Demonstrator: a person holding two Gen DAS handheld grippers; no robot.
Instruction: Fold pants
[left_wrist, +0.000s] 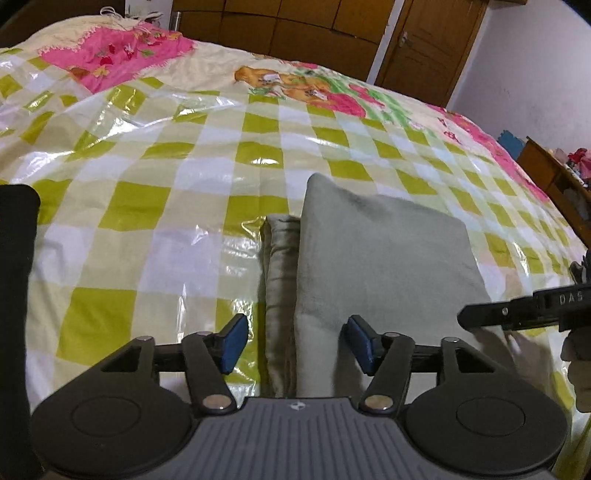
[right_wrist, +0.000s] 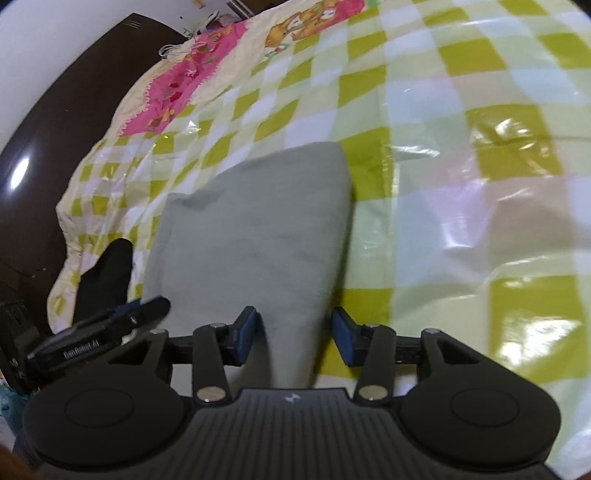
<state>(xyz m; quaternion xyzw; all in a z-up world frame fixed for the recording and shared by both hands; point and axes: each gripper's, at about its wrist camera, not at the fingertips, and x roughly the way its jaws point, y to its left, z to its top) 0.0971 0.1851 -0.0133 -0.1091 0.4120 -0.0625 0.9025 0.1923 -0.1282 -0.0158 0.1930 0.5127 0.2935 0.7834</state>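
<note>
We look across a bed (left_wrist: 207, 155) covered with a quilt in yellow-green, cream and white checks under a glossy clear plastic sheet (left_wrist: 192, 258), with pink flowered patches and cartoon figures toward its far end. Behind it stand brown wooden cupboards (left_wrist: 295, 22) and a door (left_wrist: 432, 40); a white wall (left_wrist: 535, 66) closes the right side.

The pants (left_wrist: 376, 254), grey-green and folded into a thick rectangular bundle, lie on the plastic near the edge closest to us. In the left wrist view a narrower folded layer shows along the bundle's left side.

Our left tongs (left_wrist: 295, 343) hang just above the near end of the bundle with their blue pads (left_wrist: 232, 343) standing apart. The left pad is over the quilt and the right pad over the cloth; neither presses on it, so they hold nothing.

Our right tongs (right_wrist: 295, 339) are likewise spread, their pads either side of the bundle's near right corner, with a gap visible beside each pad and no grip on the fabric. In the right wrist view the left tongs (right_wrist: 136, 314) appear at the lower left, beside the bundle's left edge, with a black sleeve (right_wrist: 107, 273) behind them.
</note>
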